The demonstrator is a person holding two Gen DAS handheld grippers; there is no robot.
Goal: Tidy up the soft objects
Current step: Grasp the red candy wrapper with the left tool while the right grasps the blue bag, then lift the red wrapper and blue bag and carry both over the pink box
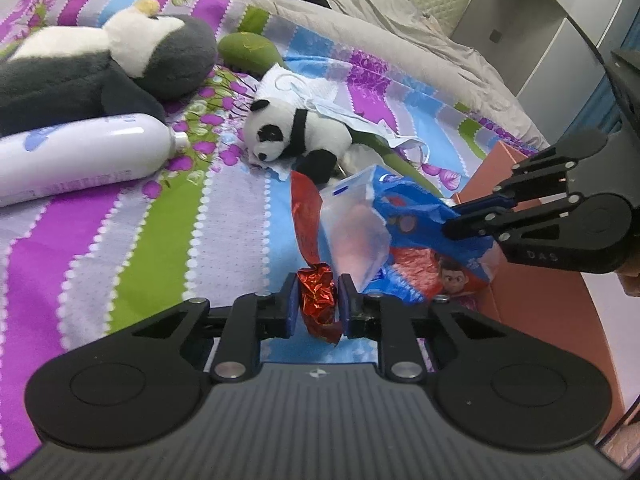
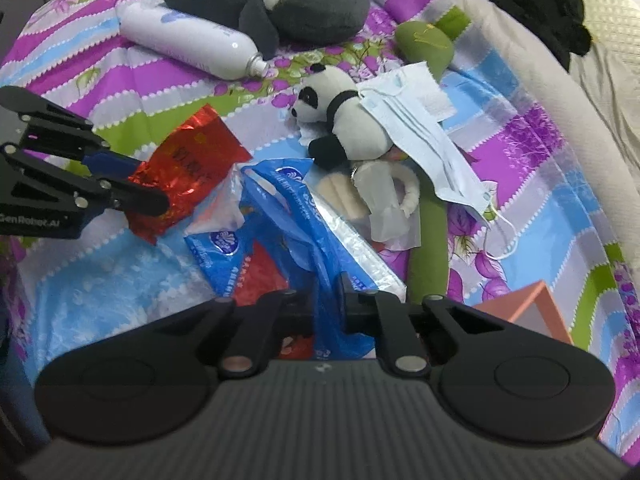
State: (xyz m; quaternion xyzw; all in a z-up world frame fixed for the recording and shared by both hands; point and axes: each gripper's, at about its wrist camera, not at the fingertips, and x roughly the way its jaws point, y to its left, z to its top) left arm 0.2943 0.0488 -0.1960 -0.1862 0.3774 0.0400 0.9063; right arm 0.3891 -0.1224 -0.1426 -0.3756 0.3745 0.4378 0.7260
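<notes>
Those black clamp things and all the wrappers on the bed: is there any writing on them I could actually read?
"DAS": on the right gripper, seen from the left camera.
"GenRobot.AI": on the left gripper, seen from the right camera.
Red foil wrapper: dark characters, too blurred to read.
Blue plastic bag: white print, too small to read.
White bottle: faint lettering, unreadable.

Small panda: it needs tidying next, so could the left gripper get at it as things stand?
Probably not yet. The left gripper is shut on a red foil wrapper. The panda lies ahead with bare bedspread between, though a face mask drapes over its back.
</notes>
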